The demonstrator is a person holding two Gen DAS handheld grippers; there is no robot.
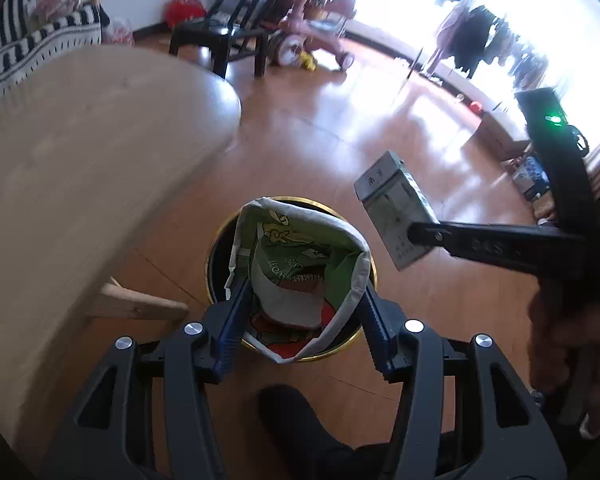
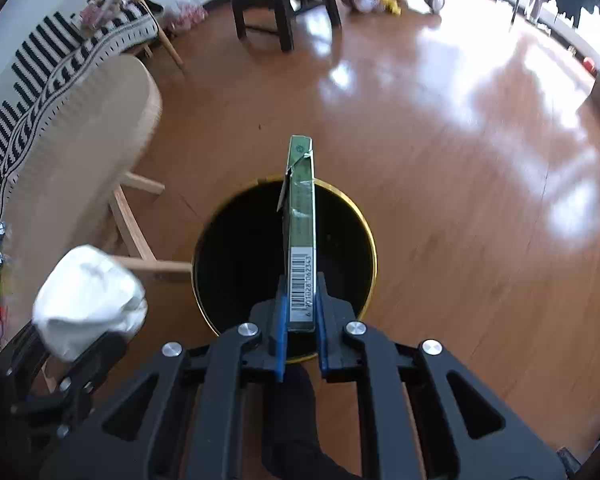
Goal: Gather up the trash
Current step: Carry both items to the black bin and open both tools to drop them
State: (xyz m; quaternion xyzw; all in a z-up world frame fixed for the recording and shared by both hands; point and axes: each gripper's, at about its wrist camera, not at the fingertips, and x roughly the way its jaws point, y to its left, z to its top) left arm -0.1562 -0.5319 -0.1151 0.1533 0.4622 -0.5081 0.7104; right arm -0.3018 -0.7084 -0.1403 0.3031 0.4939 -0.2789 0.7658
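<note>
A pale wooden table (image 1: pixel 80 168) stands near a striped sofa (image 2: pixel 40 80) and a black chair (image 1: pixel 228 28).

Bin (image 2: pixel 364 216) depths — black, contents indiscernible

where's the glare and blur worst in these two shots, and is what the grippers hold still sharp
Left wrist view: the windows at upper right are blown out, the table edge is smeared; the snack bag in the left gripper stays sharp. Right wrist view: white glare patches on the floor, the room's edges blurred; the barcode on the flat box in the right gripper reads crisply.
</note>
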